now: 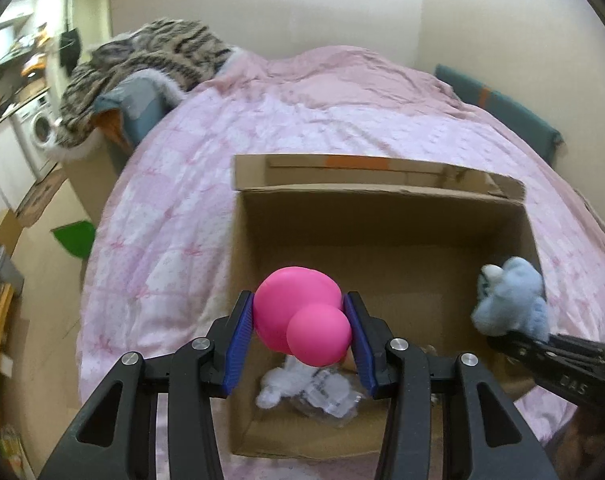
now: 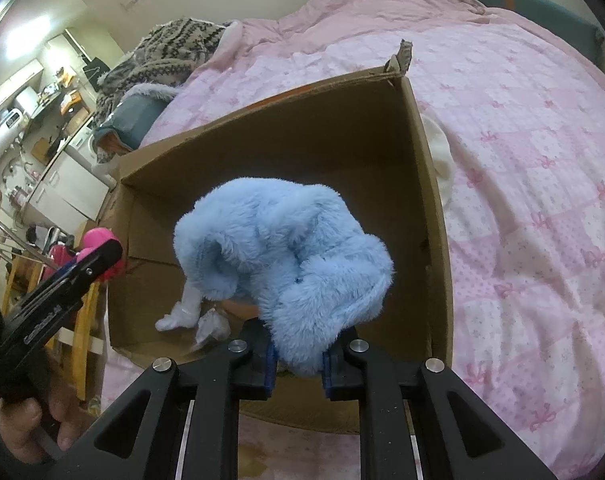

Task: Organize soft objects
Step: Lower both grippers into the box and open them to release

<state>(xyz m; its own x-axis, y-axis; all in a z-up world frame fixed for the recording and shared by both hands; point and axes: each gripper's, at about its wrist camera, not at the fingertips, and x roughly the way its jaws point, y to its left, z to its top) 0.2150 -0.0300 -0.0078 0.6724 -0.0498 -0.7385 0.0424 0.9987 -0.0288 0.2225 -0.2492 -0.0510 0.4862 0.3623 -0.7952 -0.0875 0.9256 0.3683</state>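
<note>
Cardboard box (image 1: pixel 382 216), open top, on pink quilted bed (image 1: pixel 174 208); white crumpled items (image 1: pixel 302 392) on box floor, near side.
Pink rubbery toy (image 1: pixel 298 316), two rounded lobes: clamped between blue pads of left tongs (image 1: pixel 302 328), held above box's near left part.
Blue plush toy (image 2: pixel 286 268): clamped in right tongs (image 2: pixel 298 364), held over box, right side.
Striped furry blanket (image 1: pixel 142 64): far left of bed.
Teal cushion (image 1: pixel 498 108): far right, against wall.
</note>
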